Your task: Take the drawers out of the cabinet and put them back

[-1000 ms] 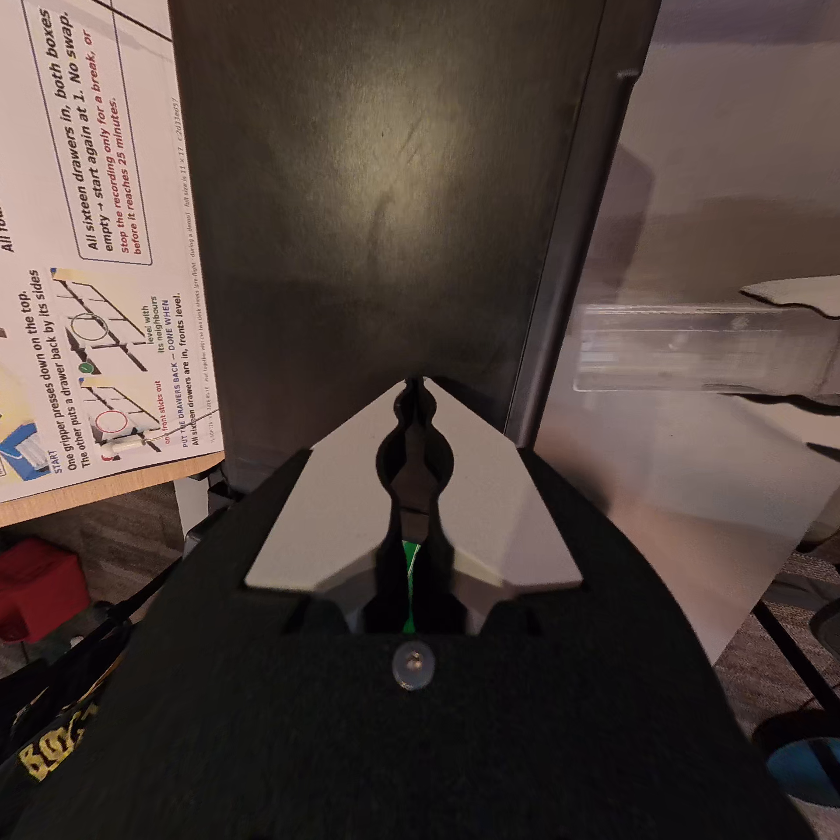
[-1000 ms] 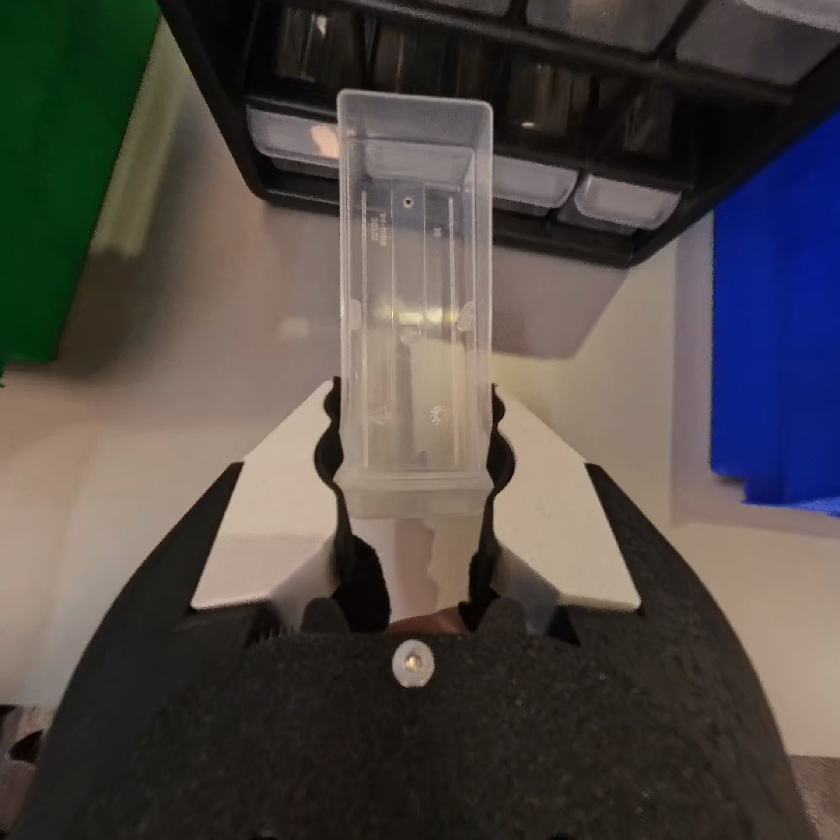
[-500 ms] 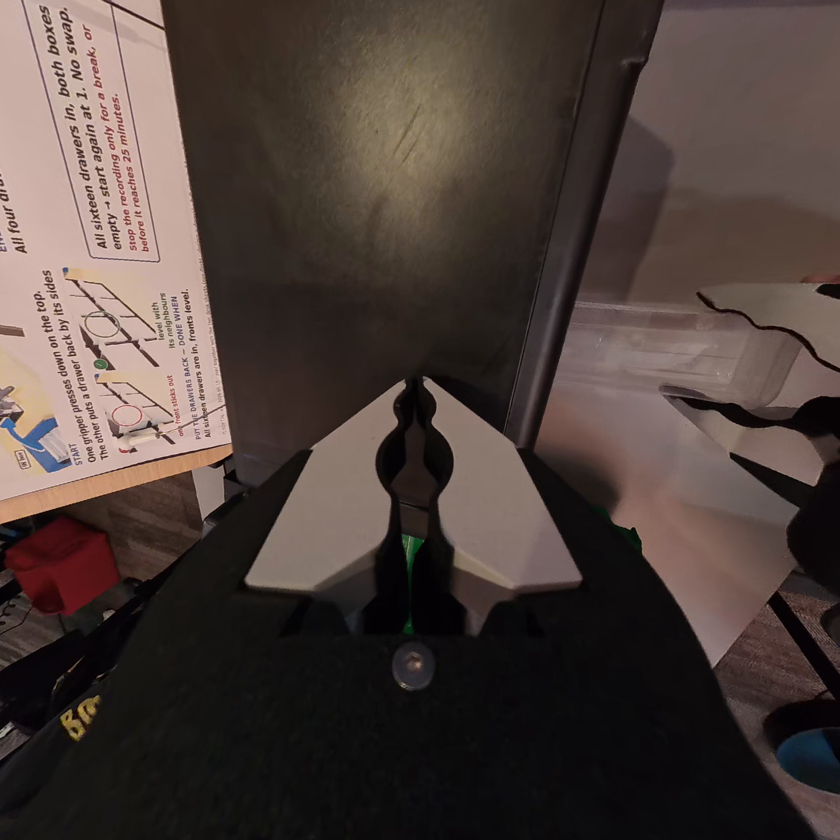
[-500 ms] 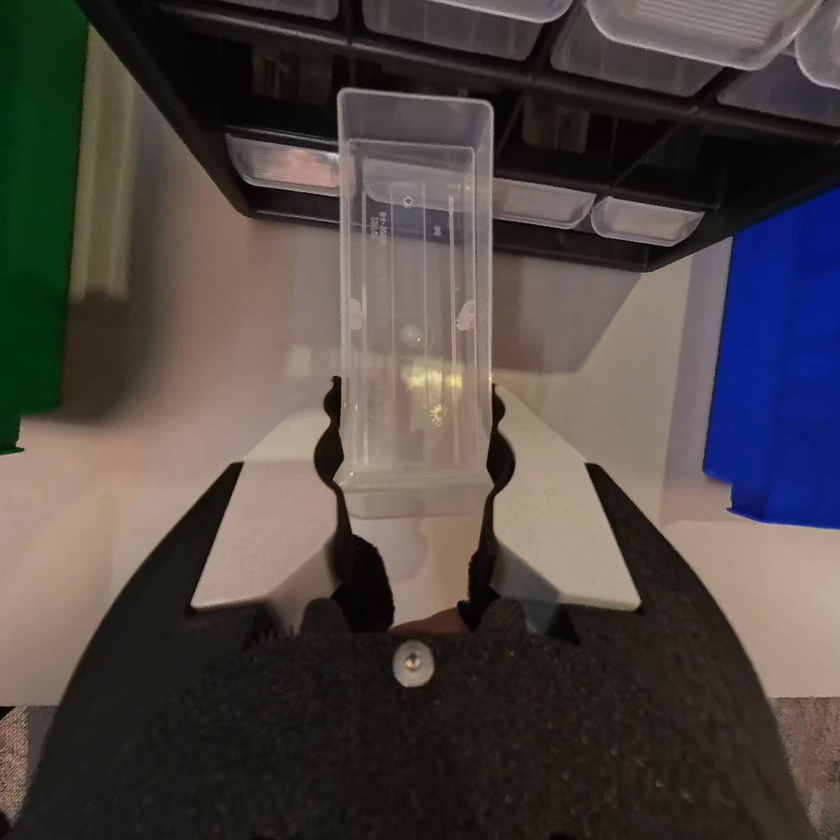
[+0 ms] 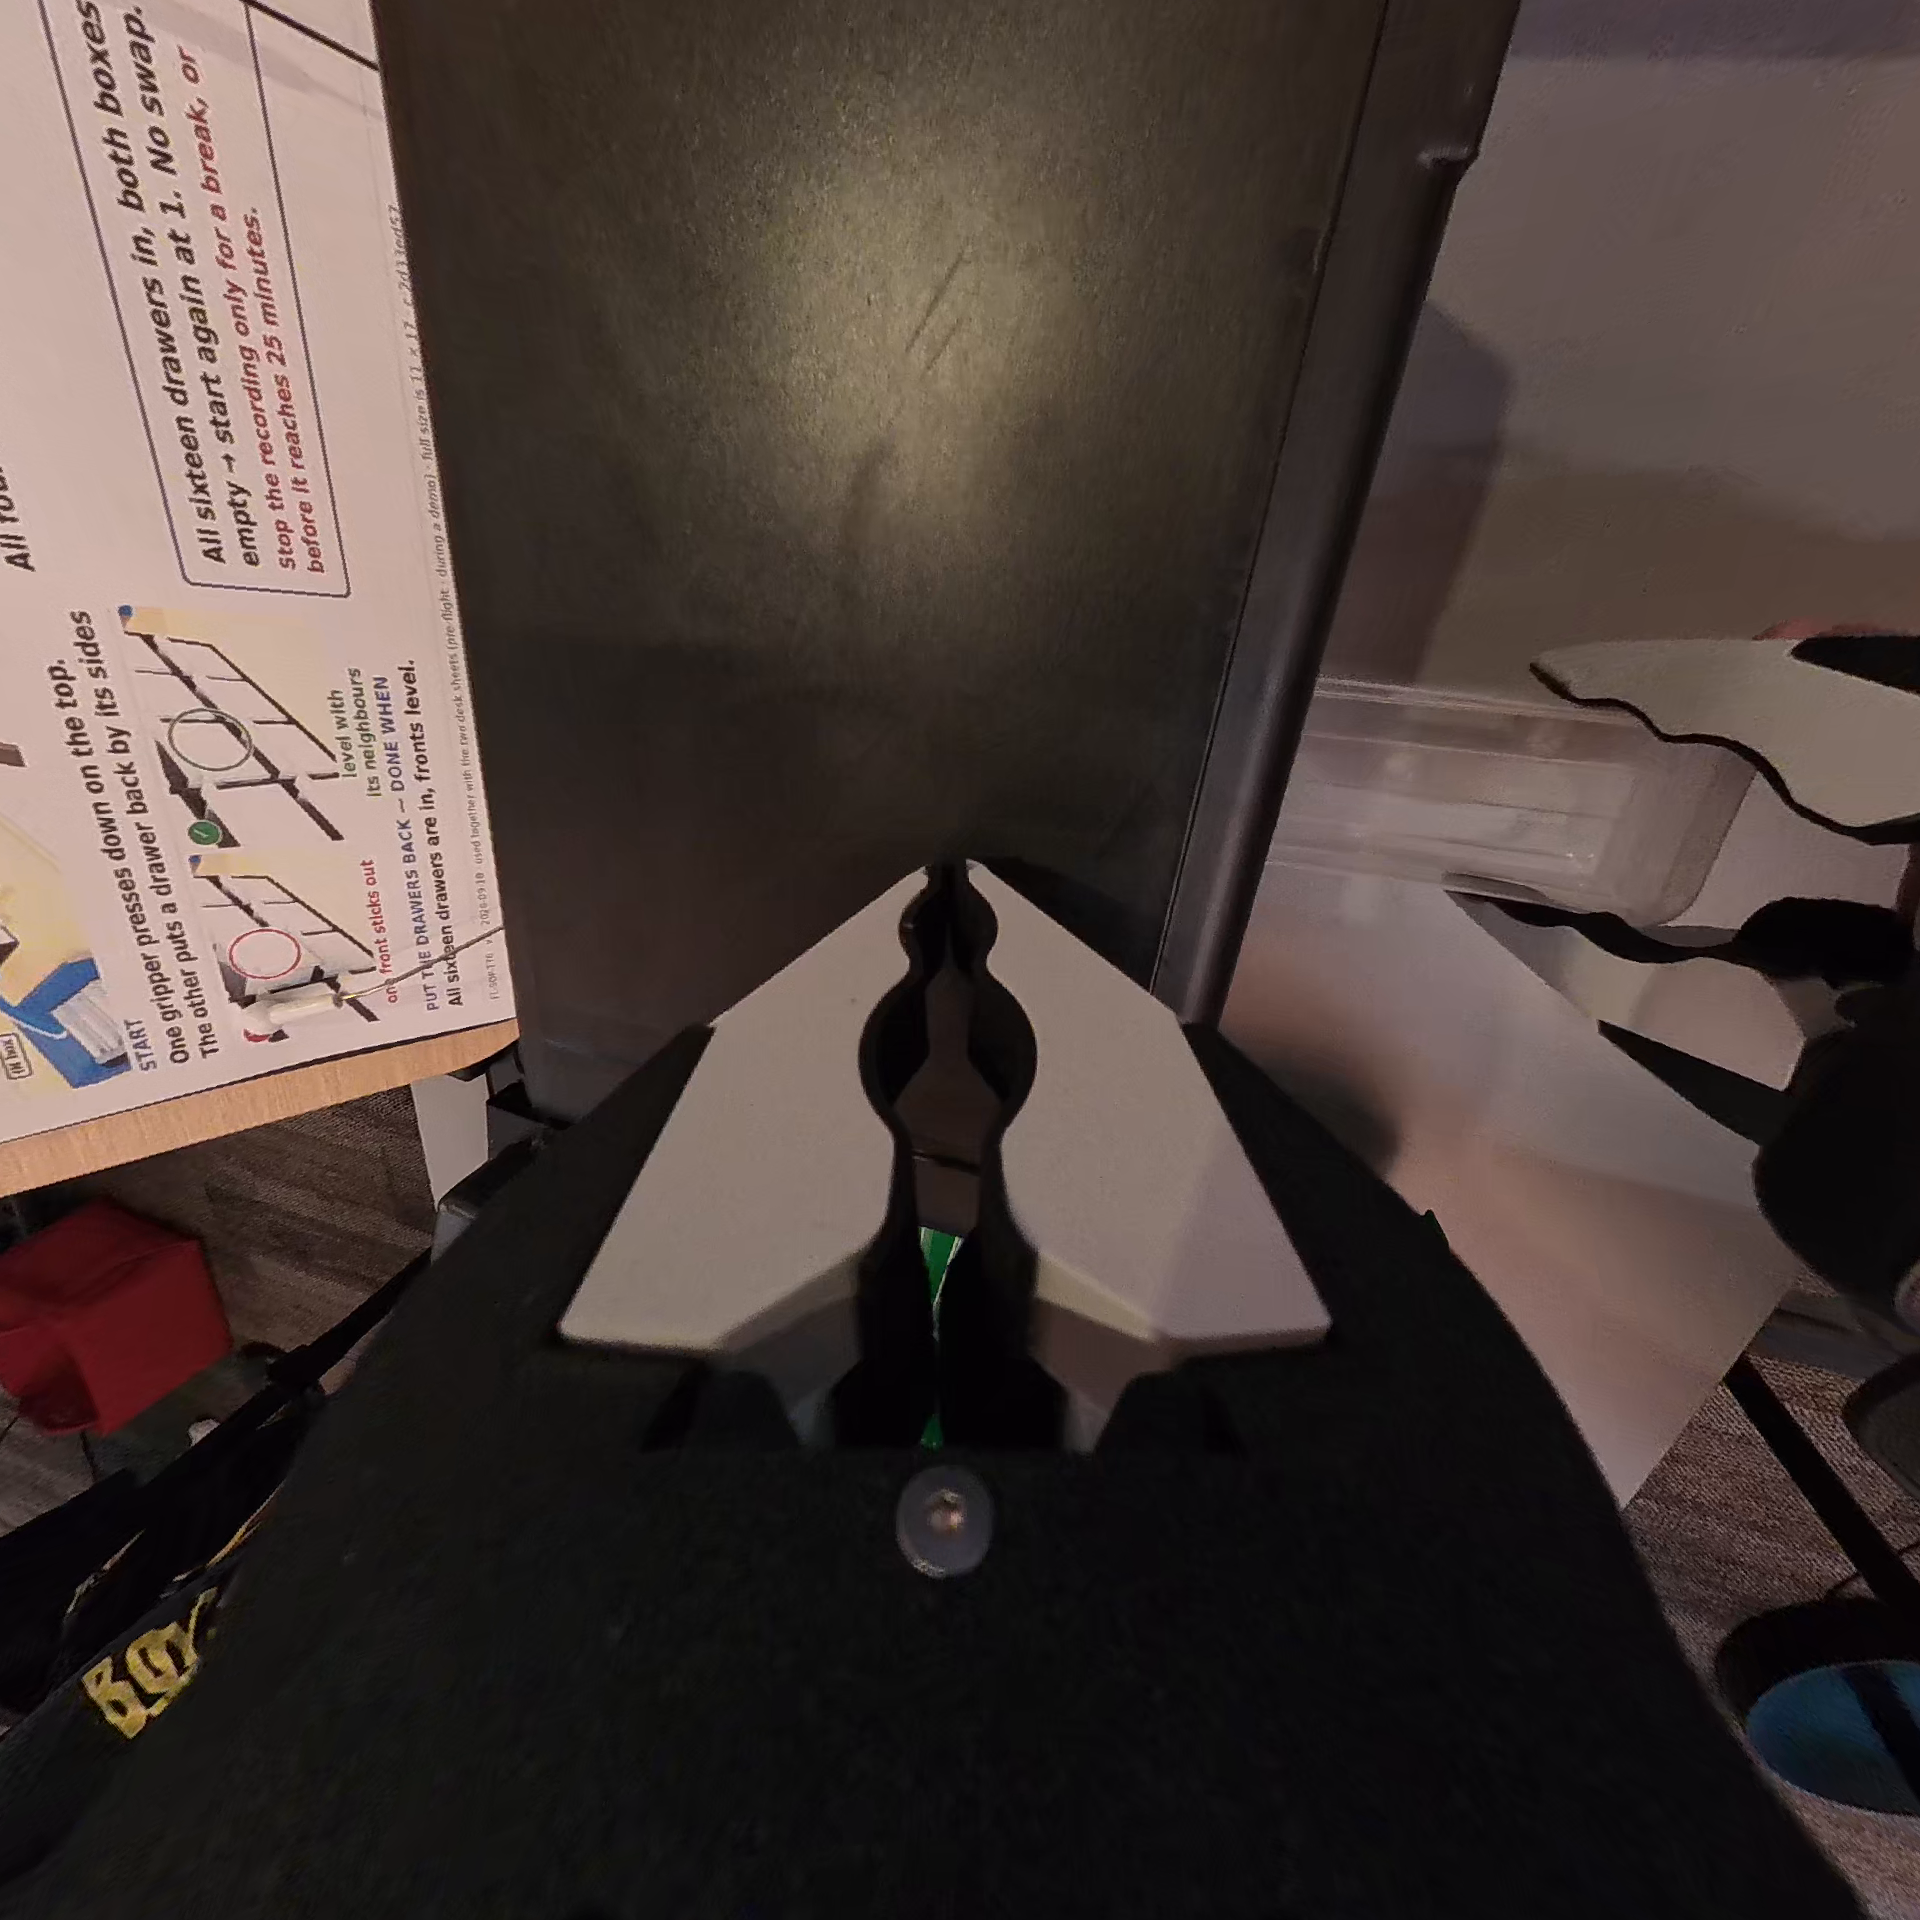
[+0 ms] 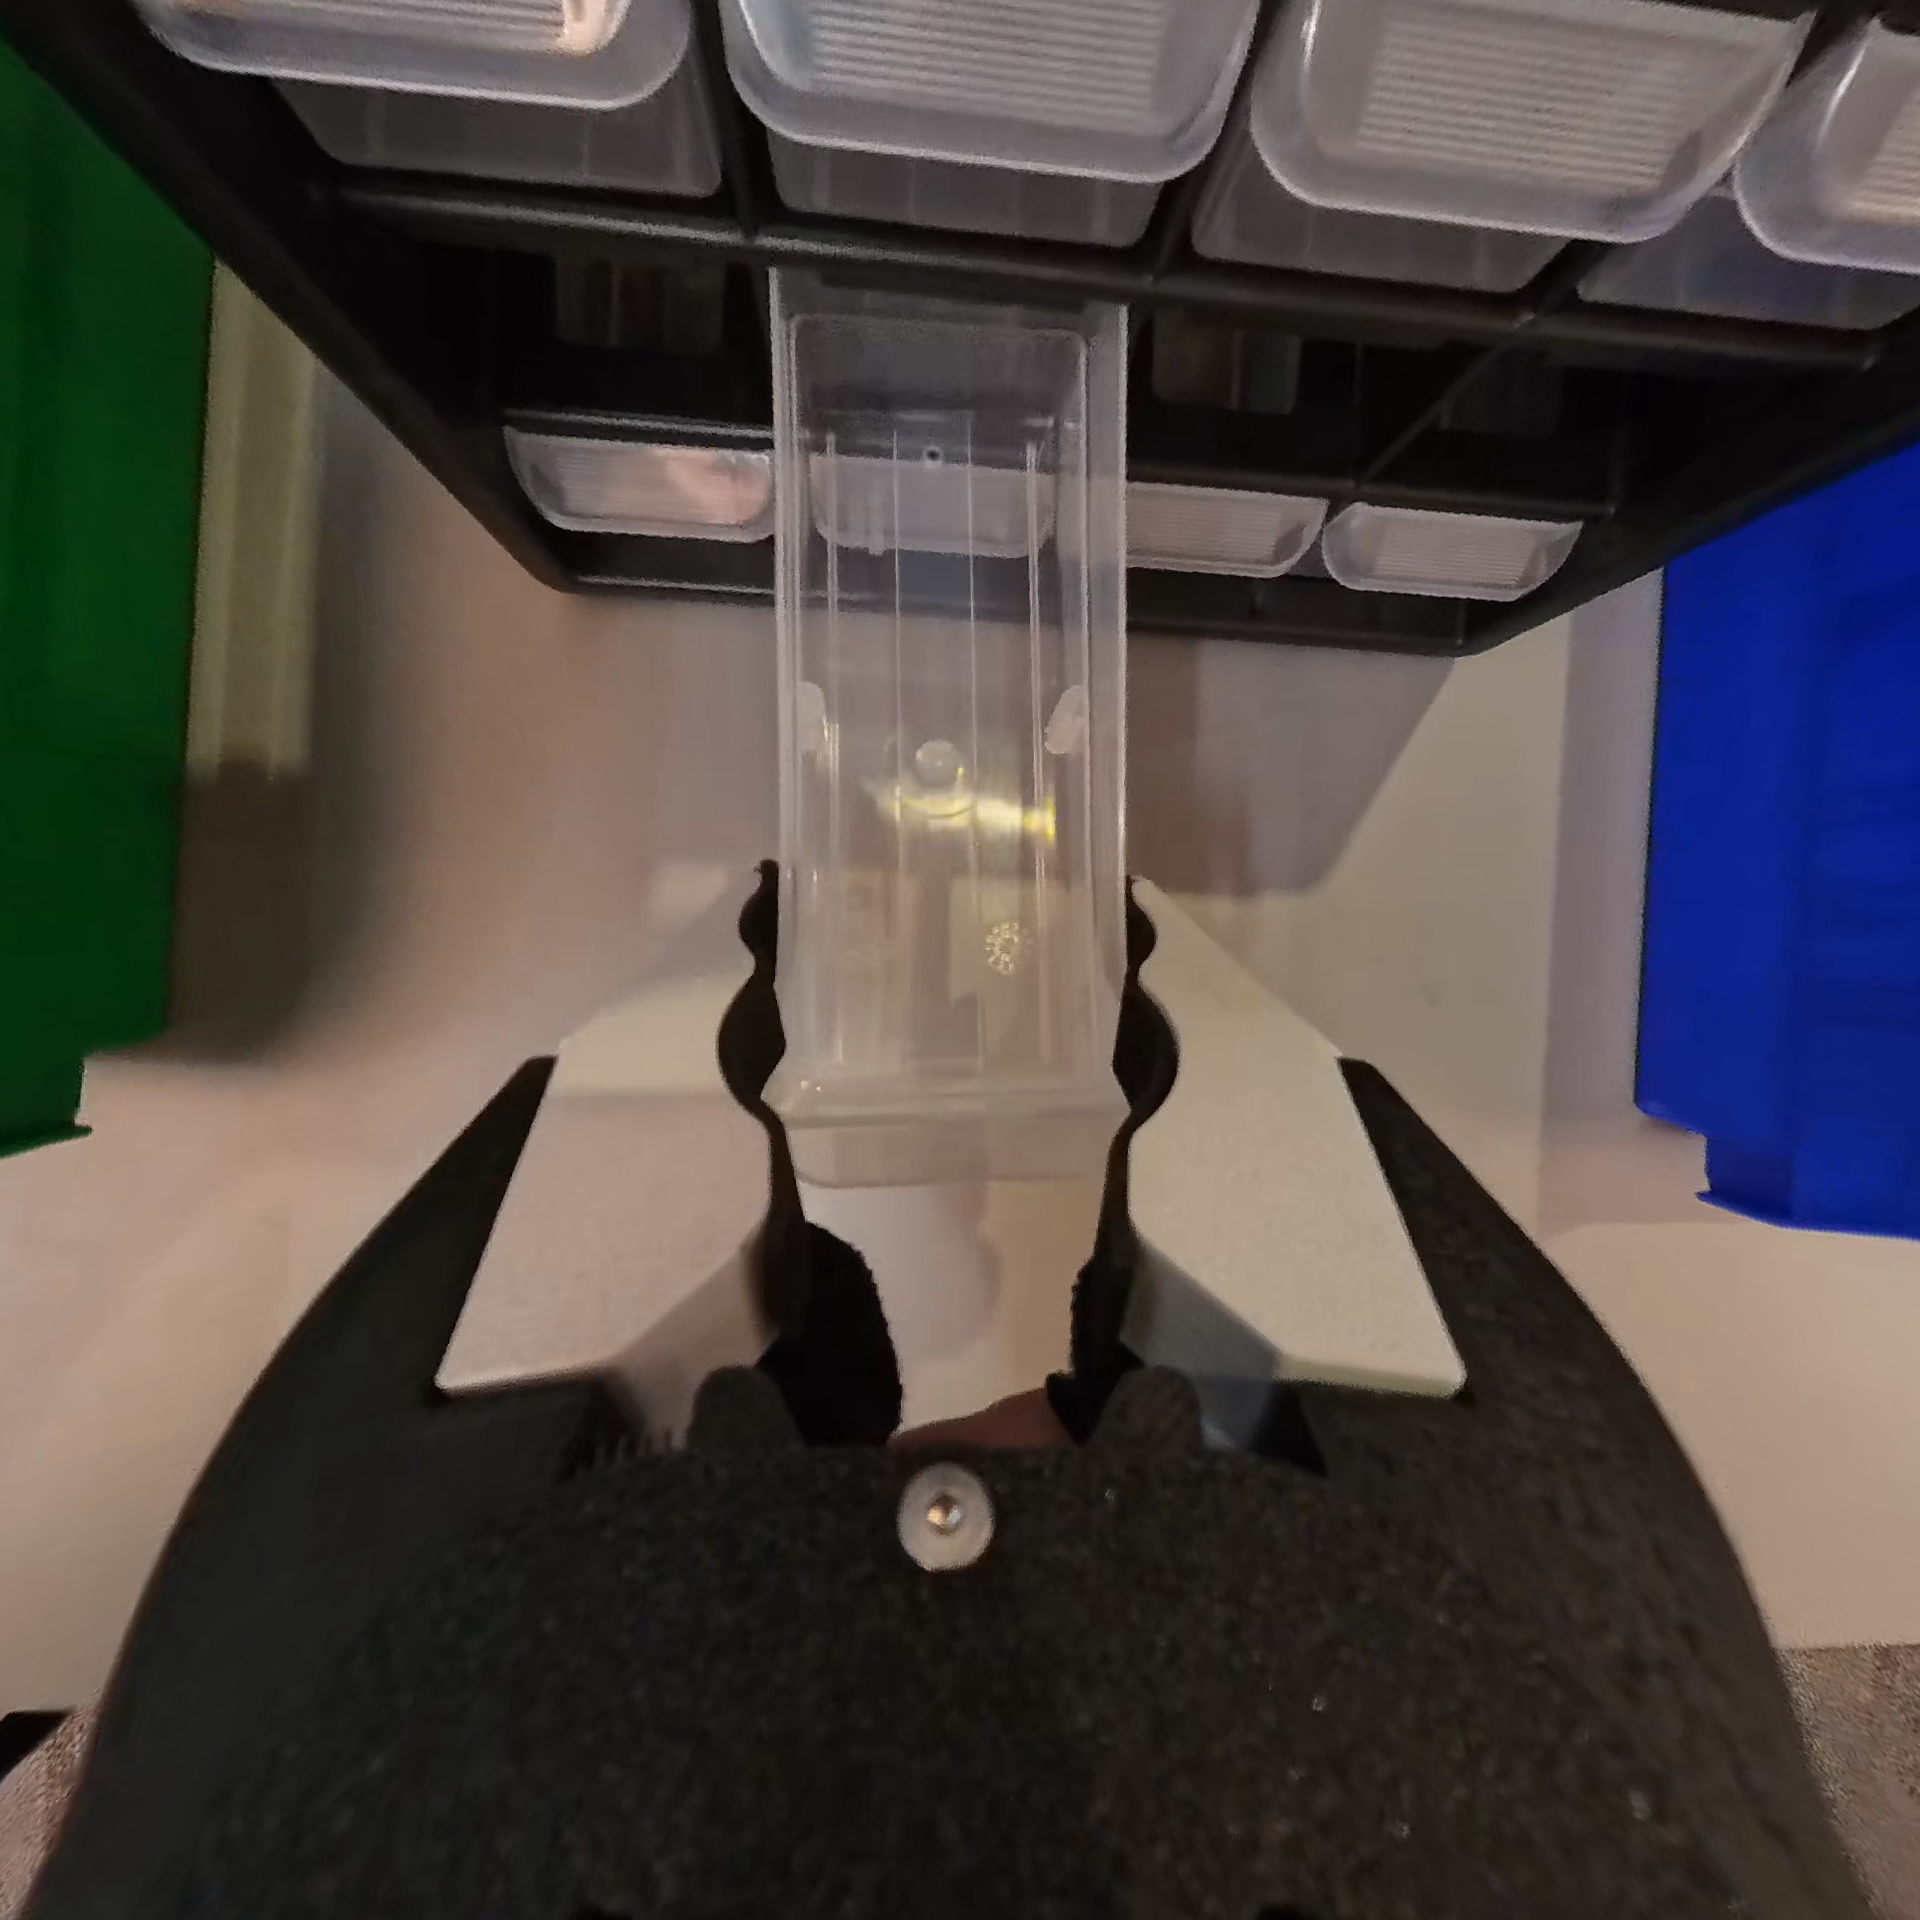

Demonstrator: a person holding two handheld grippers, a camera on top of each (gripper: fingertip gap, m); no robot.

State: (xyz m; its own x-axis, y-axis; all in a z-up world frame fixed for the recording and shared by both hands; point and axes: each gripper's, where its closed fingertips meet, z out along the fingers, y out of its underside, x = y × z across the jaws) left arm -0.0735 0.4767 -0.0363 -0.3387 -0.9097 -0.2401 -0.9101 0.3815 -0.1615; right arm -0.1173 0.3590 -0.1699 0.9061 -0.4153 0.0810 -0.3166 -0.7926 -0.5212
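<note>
My right gripper is shut on a clear plastic drawer, holding it by its sides. The drawer's far end sits in an open slot of the black cabinet, in the row above the bottom one. Clear drawers fill the row above, and others sit in the bottom row. My left gripper is shut and empty, its tips pressed on the cabinet's dark top. In the left wrist view the clear drawer and the right gripper show at the cabinet's front.
A green bin stands left of the cabinet and a blue bin right of it, on a white table. A printed instruction sheet lies left of the cabinet. A red object sits on the floor below.
My right gripper has carried the clear drawer forward and its far end has entered the cabinet slot. My left gripper has stayed shut on the cabinet top.
</note>
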